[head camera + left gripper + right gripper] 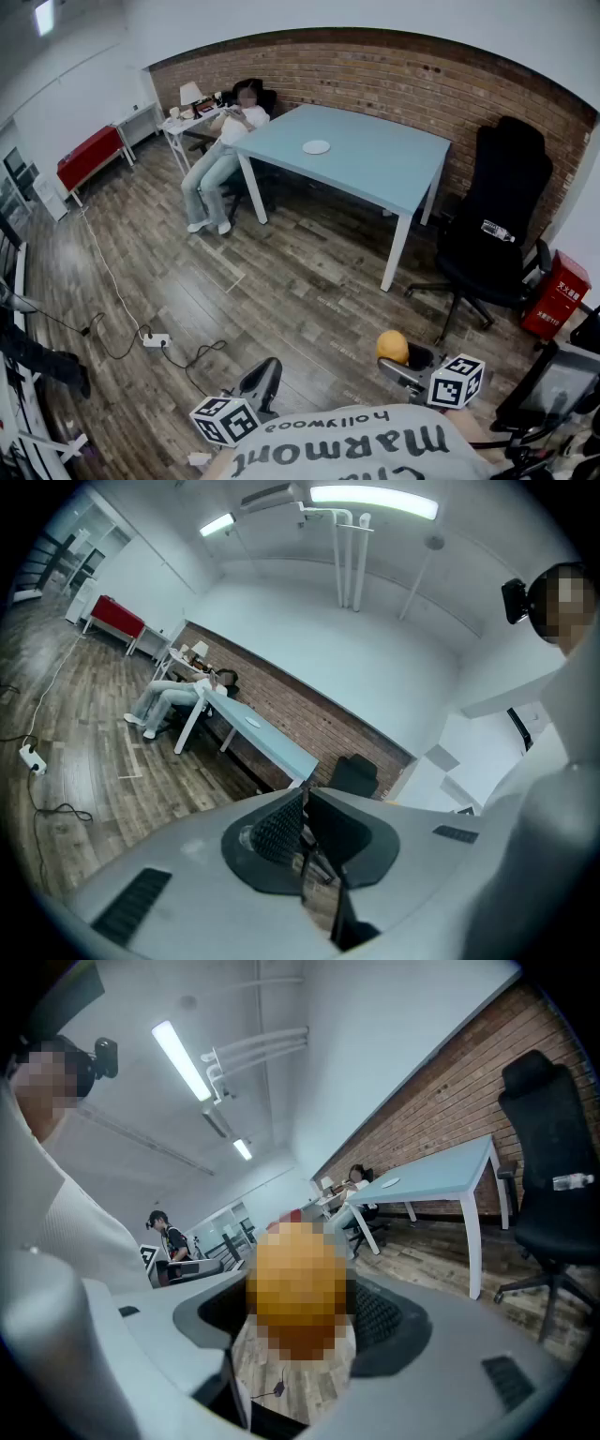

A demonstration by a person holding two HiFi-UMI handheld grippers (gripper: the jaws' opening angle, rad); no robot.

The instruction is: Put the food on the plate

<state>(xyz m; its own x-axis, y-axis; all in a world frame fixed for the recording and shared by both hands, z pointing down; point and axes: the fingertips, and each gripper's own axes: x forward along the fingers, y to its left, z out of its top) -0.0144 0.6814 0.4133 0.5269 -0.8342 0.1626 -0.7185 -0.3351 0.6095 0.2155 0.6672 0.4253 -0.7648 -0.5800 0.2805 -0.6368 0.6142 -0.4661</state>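
A round orange piece of food [392,346] sits between the jaws of my right gripper [397,360], held well above the wooden floor. In the right gripper view the orange food [298,1283] fills the gap between both pads. My left gripper [266,373] hangs low at the left with its jaws shut and nothing in them; its pads [281,829] meet in the left gripper view. A small white plate [316,146] lies on the light blue table [384,173] far across the room. The plate [389,1182] also shows small in the right gripper view.
A black office chair [497,234] stands right of the table, with a red box [555,295] beyond it. A person [220,150] sits at the table's left end. A power strip and cables [155,340] lie on the floor at left. Another person [167,1237] stands behind.
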